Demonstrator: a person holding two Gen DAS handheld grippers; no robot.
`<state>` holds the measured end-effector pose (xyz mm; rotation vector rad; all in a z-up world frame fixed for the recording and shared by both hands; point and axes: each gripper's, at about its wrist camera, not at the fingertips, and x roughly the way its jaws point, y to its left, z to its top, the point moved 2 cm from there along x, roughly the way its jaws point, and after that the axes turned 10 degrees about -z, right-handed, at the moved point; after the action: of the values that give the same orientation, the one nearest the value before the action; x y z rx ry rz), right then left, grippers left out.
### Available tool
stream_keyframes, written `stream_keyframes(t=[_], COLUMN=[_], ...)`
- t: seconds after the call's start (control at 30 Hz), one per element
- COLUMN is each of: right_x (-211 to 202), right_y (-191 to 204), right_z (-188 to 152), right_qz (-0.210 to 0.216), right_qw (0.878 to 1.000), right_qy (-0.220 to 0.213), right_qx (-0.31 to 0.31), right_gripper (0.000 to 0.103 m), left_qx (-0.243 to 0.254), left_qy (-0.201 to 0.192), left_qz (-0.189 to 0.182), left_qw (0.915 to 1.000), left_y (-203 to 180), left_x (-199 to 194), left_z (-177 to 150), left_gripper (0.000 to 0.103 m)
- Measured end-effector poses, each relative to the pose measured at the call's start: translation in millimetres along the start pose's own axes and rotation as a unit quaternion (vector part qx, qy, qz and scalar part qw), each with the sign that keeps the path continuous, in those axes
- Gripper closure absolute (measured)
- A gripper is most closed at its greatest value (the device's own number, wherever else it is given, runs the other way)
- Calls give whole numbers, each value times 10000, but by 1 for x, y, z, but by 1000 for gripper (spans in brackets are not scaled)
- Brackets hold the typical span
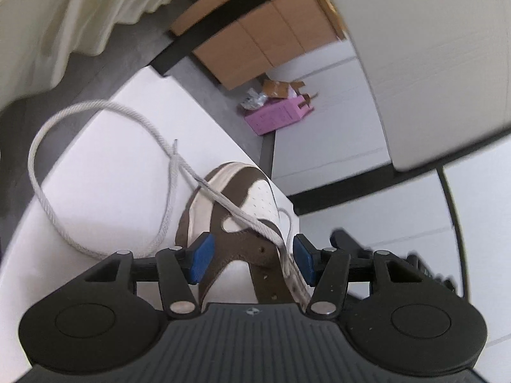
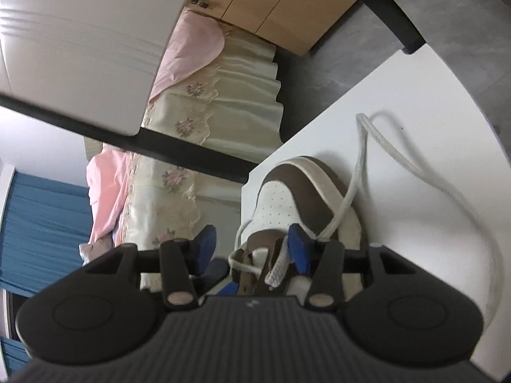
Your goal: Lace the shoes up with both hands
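Note:
A brown and white shoe (image 1: 246, 198) lies on the white table (image 1: 121, 166) with its toe pointing away. Its thick white lace (image 1: 41, 172) swings out in a wide loop to the left and crosses back over the shoe. My left gripper (image 1: 253, 257) is open over the brown eyelet strip, and the flat lace end lies close to the right-hand pad (image 1: 303, 258). In the right wrist view the same shoe (image 2: 281, 198) sits under my right gripper (image 2: 252, 249), which is open. A loose lace end (image 2: 278, 269) hangs between its jaws beside the right pad (image 2: 298, 249).
The shoe lies near the table's far corner (image 2: 255, 172). Beyond are grey floor, cardboard boxes (image 1: 252, 38), a pink box (image 1: 278, 116), and a bed with cream frilled cloth (image 2: 223, 111) and pink fabric. A white panel with a black bar (image 2: 80, 48) looms close above.

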<state>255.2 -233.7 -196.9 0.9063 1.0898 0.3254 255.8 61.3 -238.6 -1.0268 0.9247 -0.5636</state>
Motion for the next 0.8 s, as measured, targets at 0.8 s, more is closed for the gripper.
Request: stream_keyframes(t=[0.8], right_x=[7], right_y=[-10], right_z=[4], right_qz=[161], right_qw=[9956], right_qy=[78], right_qx=[917], right_gripper=[52], left_qx=[-498], left_qy=[-572], left_qz=[69], left_qw=[9971], left_y=[10], left_x=[8], left_z=[6], left_gripper=[43])
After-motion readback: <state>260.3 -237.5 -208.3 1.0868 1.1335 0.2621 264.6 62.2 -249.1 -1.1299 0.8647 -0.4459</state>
